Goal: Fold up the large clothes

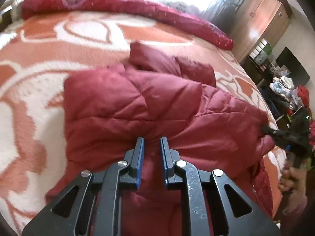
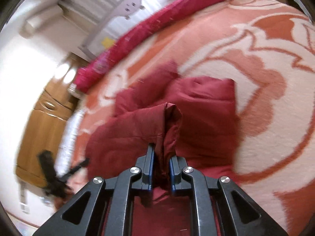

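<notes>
Roughly mid-fold: dark-red quilted puffer jacket (image 1: 133, 98) lies bunched mid-way across the orange-and-white patterned blanket (image 1: 35, 90), far from flat. Left gripper (image 1: 151, 143) and right gripper (image 2: 161, 153) each pinch a jacket fold; remaining folds and squaring-up look undone.

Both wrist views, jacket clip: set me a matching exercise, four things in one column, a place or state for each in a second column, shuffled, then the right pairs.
Things:
1. left gripper
2. right gripper
3. rolled magenta blanket
4. wooden wardrobe

Places or states:
A. lies along the far edge of the bed
B. stands beyond the bed, against the wall
C. closed on a bunched fold of the dark red quilted jacket
D. fingers a little apart, jacket fabric between them

Pairs: 1-D, 2-C, 3-A, 4-B
</notes>
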`<state>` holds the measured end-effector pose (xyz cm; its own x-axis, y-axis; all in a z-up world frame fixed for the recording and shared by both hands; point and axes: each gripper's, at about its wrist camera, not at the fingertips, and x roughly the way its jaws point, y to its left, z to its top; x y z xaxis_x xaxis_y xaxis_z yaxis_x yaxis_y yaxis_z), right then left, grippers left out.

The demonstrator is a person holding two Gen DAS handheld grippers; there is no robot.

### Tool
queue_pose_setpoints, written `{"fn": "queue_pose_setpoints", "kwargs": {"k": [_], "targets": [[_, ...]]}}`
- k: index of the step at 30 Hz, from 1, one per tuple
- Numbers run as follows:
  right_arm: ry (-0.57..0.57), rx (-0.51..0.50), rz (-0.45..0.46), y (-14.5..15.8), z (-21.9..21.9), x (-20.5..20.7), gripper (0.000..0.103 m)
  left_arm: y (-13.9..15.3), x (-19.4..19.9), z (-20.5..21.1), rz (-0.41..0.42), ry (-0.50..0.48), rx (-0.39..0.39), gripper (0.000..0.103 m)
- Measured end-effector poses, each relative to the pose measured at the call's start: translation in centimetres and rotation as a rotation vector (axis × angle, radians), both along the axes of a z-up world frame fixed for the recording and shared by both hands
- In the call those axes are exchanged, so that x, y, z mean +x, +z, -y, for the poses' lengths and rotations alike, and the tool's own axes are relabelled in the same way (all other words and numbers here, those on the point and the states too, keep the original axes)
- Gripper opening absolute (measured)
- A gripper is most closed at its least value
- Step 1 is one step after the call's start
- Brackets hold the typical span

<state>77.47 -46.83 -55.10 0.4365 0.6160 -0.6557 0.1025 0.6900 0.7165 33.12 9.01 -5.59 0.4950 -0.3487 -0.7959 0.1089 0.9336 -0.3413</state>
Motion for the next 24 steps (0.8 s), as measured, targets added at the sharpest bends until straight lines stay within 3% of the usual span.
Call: {"fn": "queue_pose_setpoints", "kwargs": {"k": [4,7,9,12,13,15,16,19,22,24], "targets": [[-0.009,-0.072,-0.013,-2.8,-0.3,-0.2,0.012,-0.8,0.3,0.2,-0.016,-0.005,-0.004,0.013],[-0.035,-0.112,-0.028,-3.0,0.1,-0.6,0.019,-1.0,0.5,0.7,-0.023,-0.001,0.016,0.013],[-0.091,-0.184,-0.019,-1.2,0.6,-1.2,0.027,-1.0,0.4,0.9,-0.024,-0.003,0.029,0.013],[-0.163,-0.272,0.137,3.8,0.6,-2.6,0.03,-1.3,0.4,0.9,-0.018,-0.01,0.046,0.013],[-0.15,-0.272,0.179,5.1,0.0,-2.7,0.033,-1.3,0.4,0.9,-0.017,-0.009,0.048,0.013],[-0.059,-0.275,0.219,6.2,-2.0,-2.0,0.05,-1.4,0.4,0.9,-0.017,-0.005,0.053,0.013],[-0.007,-0.278,0.22,6.2,-3.2,-1.6,0.052,-1.4,0.5,1.0,-0.018,-0.002,0.06,0.013],[0.128,-0.353,0.166,3.8,-6.8,-0.4,0.051,-1.6,0.6,1.5,-0.024,0.005,0.1,0.014],[0.161,-0.455,0.084,0.3,-7.4,-0.1,0.048,-1.1,0.3,2.0,-0.016,0.0,0.148,0.014],[0.136,-0.436,0.07,-1.3,-6.1,-0.2,0.048,-0.3,-0.2,1.9,-0.006,-0.009,0.151,0.014]]}}
